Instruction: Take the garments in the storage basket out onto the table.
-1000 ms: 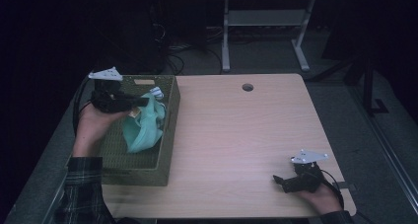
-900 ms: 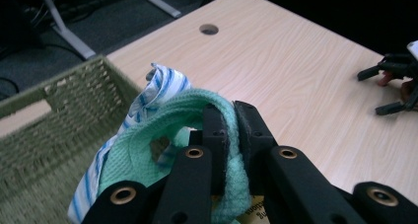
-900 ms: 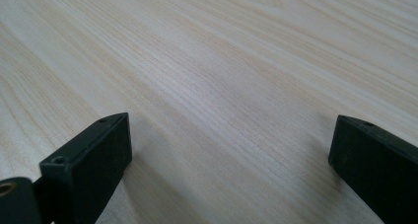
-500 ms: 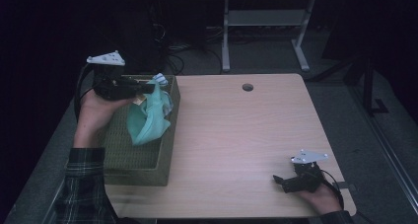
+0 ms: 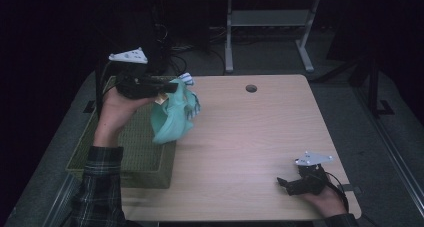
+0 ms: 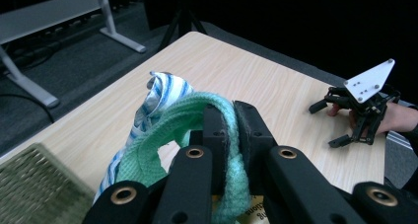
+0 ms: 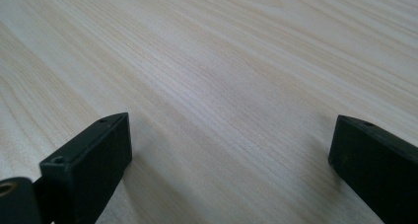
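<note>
Currently left gripper [image 5: 167, 89] clamped on teal knit garment [image 5: 172, 118], hanging over basket [image 5: 125, 159] edge and desk [image 5: 250, 137]. Right gripper [image 5: 286, 183] jaws apart, resting on desk.

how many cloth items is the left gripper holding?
2. A green cloth is pinched in the left gripper, hanging over the basket edge; a blue-striped cloth is bunched against it. More may be hidden in the folds.

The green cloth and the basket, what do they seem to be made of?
The green cloth looks like soft knitted or terry fabric, matte: thick looped edge, limp folds. The basket seems woven from olive fibre or wicker-like strands, matte: a fine grid texture shows.
</note>
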The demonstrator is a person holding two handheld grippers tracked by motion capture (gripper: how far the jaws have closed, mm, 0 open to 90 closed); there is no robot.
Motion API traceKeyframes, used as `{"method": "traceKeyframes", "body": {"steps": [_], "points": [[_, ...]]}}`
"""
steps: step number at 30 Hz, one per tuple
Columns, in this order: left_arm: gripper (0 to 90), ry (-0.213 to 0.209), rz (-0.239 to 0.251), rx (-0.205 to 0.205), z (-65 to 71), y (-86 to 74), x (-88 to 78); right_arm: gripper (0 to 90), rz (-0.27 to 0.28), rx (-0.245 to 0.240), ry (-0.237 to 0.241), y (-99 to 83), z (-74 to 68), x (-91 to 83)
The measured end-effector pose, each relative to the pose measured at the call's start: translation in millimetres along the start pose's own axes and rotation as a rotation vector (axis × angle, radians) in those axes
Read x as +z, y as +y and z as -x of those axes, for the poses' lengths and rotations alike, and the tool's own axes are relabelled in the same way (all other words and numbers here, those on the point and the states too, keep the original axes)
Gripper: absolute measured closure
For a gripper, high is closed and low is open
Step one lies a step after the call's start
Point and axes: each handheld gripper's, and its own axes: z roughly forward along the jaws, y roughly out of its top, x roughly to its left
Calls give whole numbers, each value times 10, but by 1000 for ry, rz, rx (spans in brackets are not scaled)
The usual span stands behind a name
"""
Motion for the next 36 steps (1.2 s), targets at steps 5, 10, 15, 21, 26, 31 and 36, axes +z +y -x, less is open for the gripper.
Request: {"method": "traceKeyframes", "body": {"steps": [5,10,15,21,26,31,36], "points": [[834,-22,-12,14,66,55,153,23,-1,0,1,0,0,-1],[834,-45,-15,22,125,102,295,22,-1,0,0,0,0,0],[834,-60,-28,37,191,133,453,22,-1,0,0,1,1,0],[834,-84,-31,32,256,129,639,22,-1,0,1,1,1,-2],[834,-97,-36,30,304,127,781,22,-1,0,1,1,0,-2],[834,-102,-41,36,379,134,932,22,-1,0,1,1,0,-1],[834,-95,-38,40,460,117,1085,22,1,-2,-1,1,2,0]]}}
